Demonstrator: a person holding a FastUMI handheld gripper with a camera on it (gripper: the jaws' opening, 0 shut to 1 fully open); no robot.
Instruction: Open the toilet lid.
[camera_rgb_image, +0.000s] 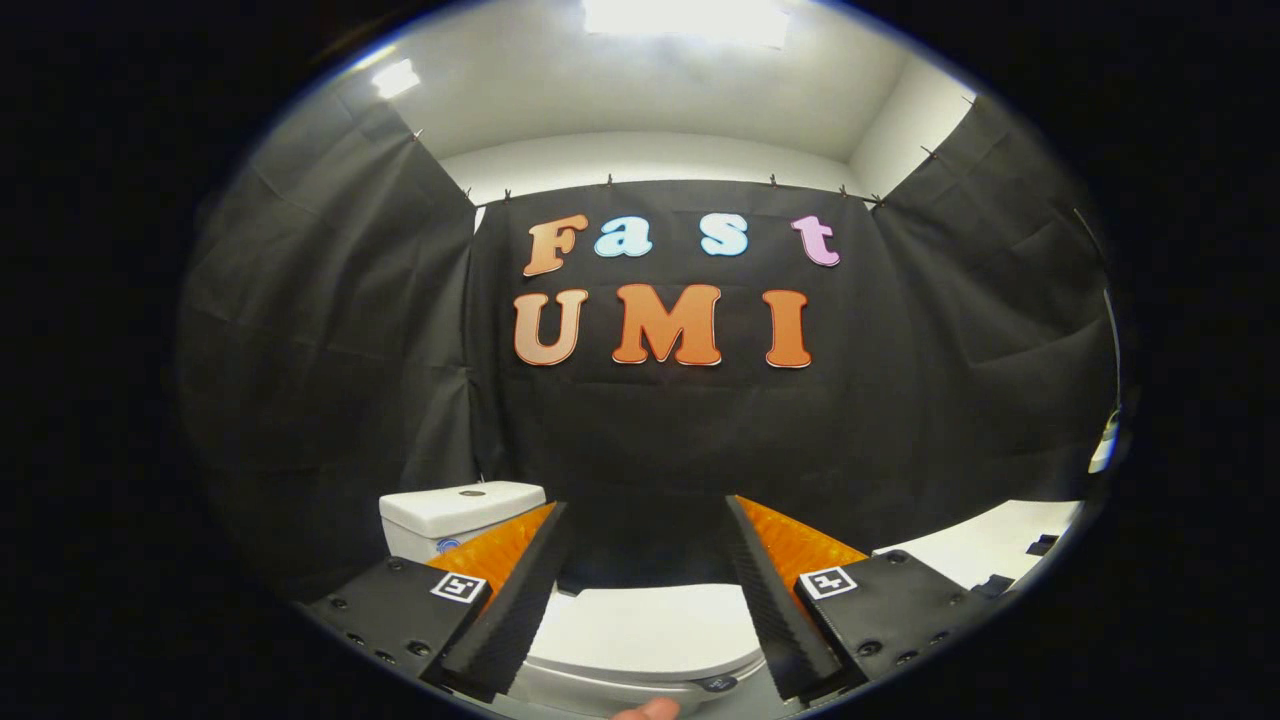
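While my gripper (645, 560) hangs with its ribbed fingers spread wide and nothing between them, the smooth white glossy plastic toilet lid (650, 625) lies shut just below and ahead, between the fingers, its long axis running away toward the white ceramic tank (462, 512) beyond my left finger. I judge its front lip nearest.

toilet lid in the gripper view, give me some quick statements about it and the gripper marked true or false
1. The white plastic toilet lid is down, closed. True.
2. The gripper is shut on the lid. False: its fingers stand apart, touching nothing.
3. The white ceramic cistern stands beyond the lid, behind one finger. True.
4. The cistern has no top. False: its cover is on, with a round button.
5. The lid shows between the fingers. True.
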